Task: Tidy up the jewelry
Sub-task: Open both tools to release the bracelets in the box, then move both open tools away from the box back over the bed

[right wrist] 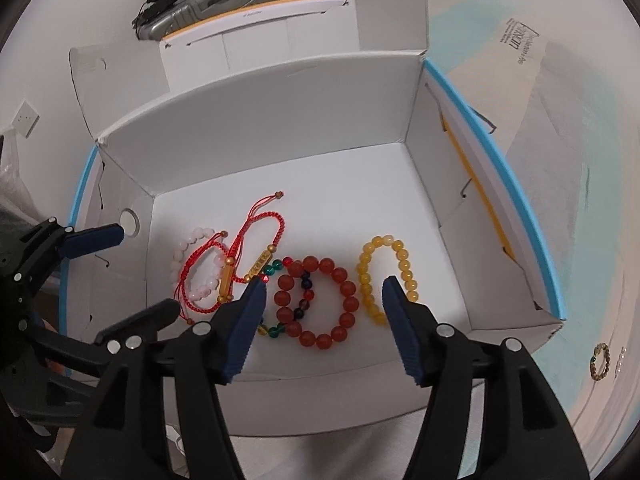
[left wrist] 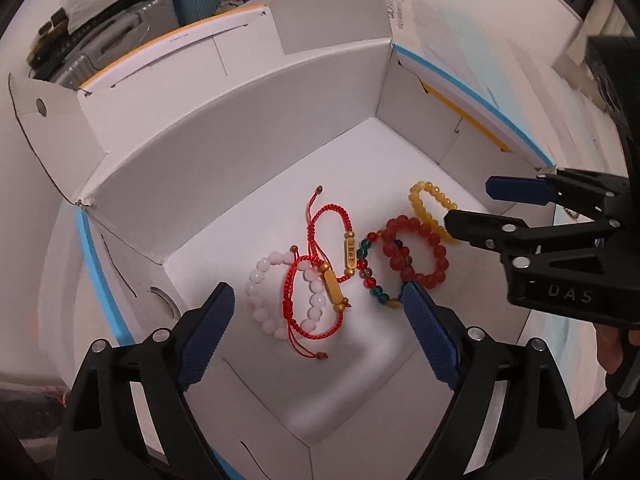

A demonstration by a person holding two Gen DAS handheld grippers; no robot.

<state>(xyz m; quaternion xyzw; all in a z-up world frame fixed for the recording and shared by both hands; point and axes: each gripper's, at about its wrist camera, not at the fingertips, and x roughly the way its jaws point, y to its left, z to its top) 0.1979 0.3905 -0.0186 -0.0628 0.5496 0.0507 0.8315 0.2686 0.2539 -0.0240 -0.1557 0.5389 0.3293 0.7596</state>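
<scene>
1. So, left to right inside the white box (right wrist: pixel 280 128): the pink bead bracelet (right wrist: pixel 188 264) sits at the far left with a red cord bracelet (right wrist: pixel 200 276) draped over it, its gold tube charm lying across the pink beads. A second red cord bracelet (right wrist: pixel 260 236) is tangled in just beside it. My guess is the cords are light and floppy and will snag each other, so I'd pinch the stiff gold tube rather than the string.
2. Middle: the multicolour glass bead bracelet (right wrist: pixel 298 296) runs under the big red bead bracelet (right wrist: pixel 316 304), and the two overlap. Round, glossy beads look slippery, so I'd close across one side of the ring, on the strand and not on a single bead.
3. Right: the yellow bead bracelet (right wrist: pixel 384 276) lies on its own, just beside the red one, so it's probably the easiest grab.
4. My left hand-held gripper (left wrist: pixel 316 320) is spread wide above the pink and cord pile, holding nothing.
5. My right hand-held gripper (right wrist: pixel 322 312) is also spread wide and carries nothing, hanging over the big red one, its fingers (right wrist: pixel 400 320) framing it. One more small beaded bracelet (right wrist: pixel 599 361) sits outside the box on the bed cover.
</scene>
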